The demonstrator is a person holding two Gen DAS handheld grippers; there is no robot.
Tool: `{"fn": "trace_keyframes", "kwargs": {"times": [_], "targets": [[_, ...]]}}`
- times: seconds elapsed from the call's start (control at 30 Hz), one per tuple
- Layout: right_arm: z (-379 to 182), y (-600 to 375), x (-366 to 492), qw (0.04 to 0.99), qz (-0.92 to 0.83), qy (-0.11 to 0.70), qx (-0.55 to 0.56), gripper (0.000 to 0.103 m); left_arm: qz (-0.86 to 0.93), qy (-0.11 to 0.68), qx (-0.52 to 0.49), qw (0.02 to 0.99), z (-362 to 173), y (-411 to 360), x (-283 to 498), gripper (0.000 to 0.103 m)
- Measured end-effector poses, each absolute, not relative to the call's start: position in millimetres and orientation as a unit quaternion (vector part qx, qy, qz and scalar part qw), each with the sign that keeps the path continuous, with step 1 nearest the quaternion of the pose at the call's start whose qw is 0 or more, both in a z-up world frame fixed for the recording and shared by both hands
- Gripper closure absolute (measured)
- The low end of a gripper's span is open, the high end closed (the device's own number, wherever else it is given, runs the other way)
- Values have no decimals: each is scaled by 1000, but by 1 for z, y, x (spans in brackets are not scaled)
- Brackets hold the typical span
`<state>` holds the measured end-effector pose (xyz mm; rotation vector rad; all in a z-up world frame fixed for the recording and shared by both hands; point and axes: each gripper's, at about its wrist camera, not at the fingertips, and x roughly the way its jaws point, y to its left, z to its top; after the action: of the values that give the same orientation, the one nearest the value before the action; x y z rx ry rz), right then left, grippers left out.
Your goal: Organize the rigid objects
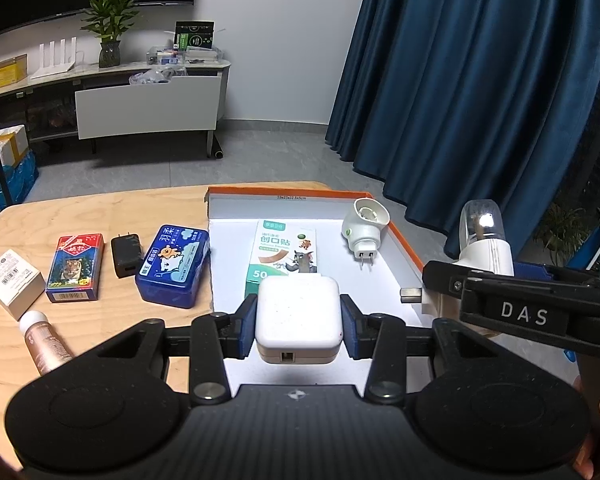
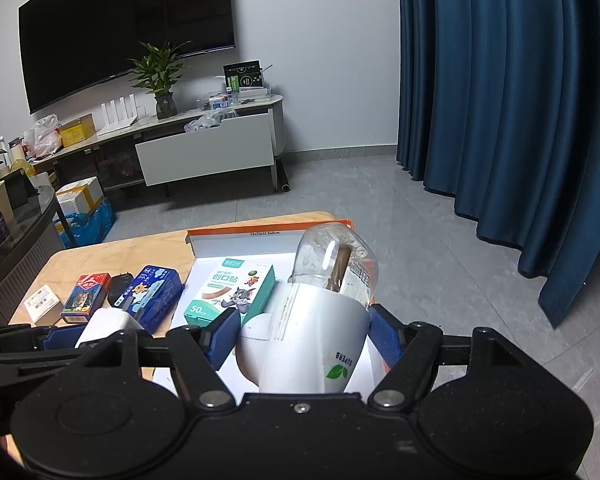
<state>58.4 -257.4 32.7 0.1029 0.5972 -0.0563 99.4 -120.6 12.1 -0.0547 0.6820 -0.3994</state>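
Observation:
My left gripper [image 1: 299, 322] is shut on a white square charger [image 1: 298, 308], held over the near part of an orange-rimmed box [image 1: 404, 240]. In that box lie a green-and-white plaster box [image 1: 284, 254] and a white plug-in unit [image 1: 364, 226]. My right gripper [image 2: 304, 338] is shut on a white plug-in vaporizer with a clear bottle [image 2: 312, 320], tilted above the box's right side [image 2: 260, 227]. The same vaporizer [image 1: 486, 240] shows at the right edge of the left wrist view. The charger [image 2: 108, 326] shows at the left of the right wrist view.
On the wooden table [image 1: 100, 208] left of the box sit a blue tin [image 1: 174, 266], a black charger [image 1: 126, 254], a card pack [image 1: 74, 268], a small white box [image 1: 12, 284] and a pink tube [image 1: 46, 344]. Blue curtains [image 1: 480, 100] hang beyond the table.

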Motion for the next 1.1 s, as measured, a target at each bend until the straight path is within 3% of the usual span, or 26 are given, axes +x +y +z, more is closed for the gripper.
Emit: {"fn": "trace_keyframes", "kwargs": {"times": [1.1], "targets": [[20,-261,68,949,-27,309,51,19,-196,342,-22,919,6,-124,102,61]]}}
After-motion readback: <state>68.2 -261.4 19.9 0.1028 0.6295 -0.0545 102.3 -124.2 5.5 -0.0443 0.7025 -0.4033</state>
